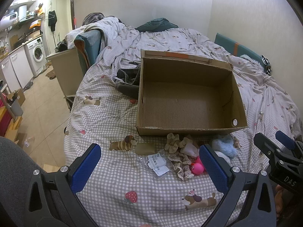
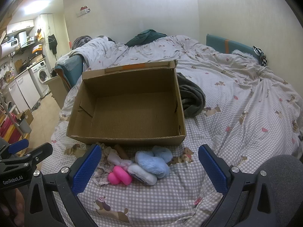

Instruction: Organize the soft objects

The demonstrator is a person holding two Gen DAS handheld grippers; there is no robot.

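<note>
An empty cardboard box (image 1: pixel 189 102) (image 2: pixel 128 109) stands open on the checked bedspread. In front of its near wall lies a small heap: beige lace scrunchies (image 1: pixel 180 157) (image 2: pixel 102 172), a pink rubber toy (image 1: pixel 197 167) (image 2: pixel 119 175), a blue and white plush piece (image 1: pixel 224 147) (image 2: pixel 153 162), and a clear packet with labels (image 1: pixel 157 163). My left gripper (image 1: pixel 150 168) hovers open just short of the heap. My right gripper (image 2: pixel 147 168) is open too, its blue pads either side of the plush and pink toy, with nothing held. The right gripper (image 1: pixel 274 145) shows at the left view's right edge.
Dark grey clothing (image 1: pixel 128 81) (image 2: pixel 191 98) lies beside the box. A rumpled duvet and a dark green garment (image 1: pixel 157 25) cover the far bed. Left of the bed are a floor drop, a cabinet (image 1: pixel 66 71), a washing machine (image 1: pixel 37 54) and boxes.
</note>
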